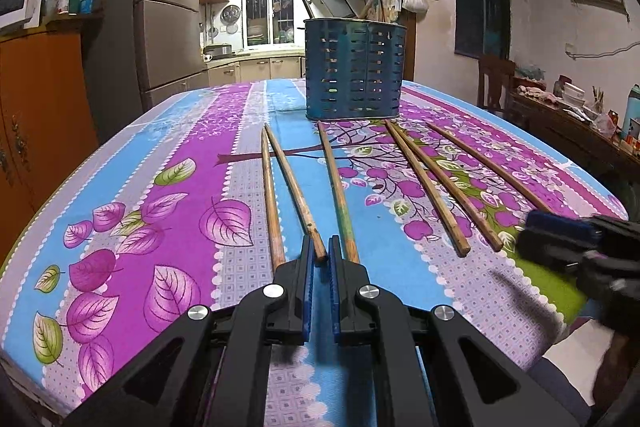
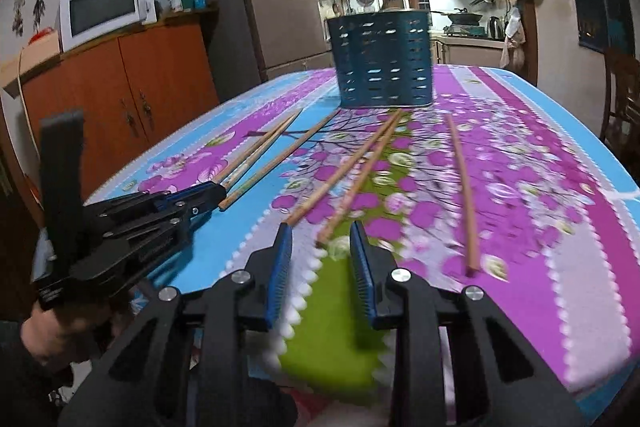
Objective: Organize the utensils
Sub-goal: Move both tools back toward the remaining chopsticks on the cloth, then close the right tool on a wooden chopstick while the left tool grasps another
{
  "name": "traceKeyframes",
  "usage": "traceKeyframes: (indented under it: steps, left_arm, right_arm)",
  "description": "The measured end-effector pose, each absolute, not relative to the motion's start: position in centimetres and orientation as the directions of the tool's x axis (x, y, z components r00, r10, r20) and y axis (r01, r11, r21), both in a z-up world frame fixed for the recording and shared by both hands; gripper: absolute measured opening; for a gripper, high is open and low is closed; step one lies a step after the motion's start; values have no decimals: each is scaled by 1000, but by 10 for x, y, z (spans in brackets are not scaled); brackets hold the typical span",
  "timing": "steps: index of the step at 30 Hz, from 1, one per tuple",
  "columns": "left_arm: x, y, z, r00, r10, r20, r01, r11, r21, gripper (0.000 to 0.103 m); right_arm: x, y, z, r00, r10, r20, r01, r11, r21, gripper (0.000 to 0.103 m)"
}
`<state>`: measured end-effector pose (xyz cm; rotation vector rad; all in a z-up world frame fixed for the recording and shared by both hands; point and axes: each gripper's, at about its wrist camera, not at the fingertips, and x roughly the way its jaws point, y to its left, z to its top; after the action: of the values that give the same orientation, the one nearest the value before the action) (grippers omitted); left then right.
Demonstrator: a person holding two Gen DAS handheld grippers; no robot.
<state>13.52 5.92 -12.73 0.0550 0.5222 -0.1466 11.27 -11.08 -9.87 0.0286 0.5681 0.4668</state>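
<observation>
Chopsticks: six lie loose on the table (image 1: 192,131), on the floral cloth, tips pointing toward the holder (image 1: 354,69), a blue slotted bin standing upright at the far middle w/ a couple of handles sticking out the top. From the left wrist view: a pair at left (image 1: 276,195), touching near the far tips; a single w/ greenish paint (image 1: 336,187) in the middle; another pair (image 1: 436,183) to the right; one more single (image 1: 488,167) far right. Left claw (image 1: 322,251) sits low at the near ends of the left pair and the green single, pads slightly apart, a narrow gap between them, nothing pinched; one stick's butt end shows just at that gap. Right claw (image 2: 322,235) hovers over the near table edge, spread wide, empty, w/ the butt ends of the right pair (image 2: 352,171) just ahead of its tips; right view is blurred. Far-right single (image 2: 462,187) lies apart on the right.
</observation>
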Motion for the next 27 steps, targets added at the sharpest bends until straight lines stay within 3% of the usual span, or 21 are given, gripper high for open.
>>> traceKeyframes:
  steps: [2,4,7,27]
  left_arm:
    - [135,59,-128,857,-128,-499,155,988,13,9]
    - [134,60,-128,857,-130,-499,155,988,8,9]
    - [135,60,-128,858,-130,-497,151,989,3,9]
    - [131,54,-136,894,-88,-438,116,992,38,10]
  right_arm:
    - [119,-103,-103,742,408,-531,-406,905,129,26]
    - [122,-103,-105,758,373,-535,-376,920,108,11]
    - [124,-111,-106,777,338,-531,-338,936,100,9]
    - [124,-107,-109,799,340,-496,-336,936,100,9]
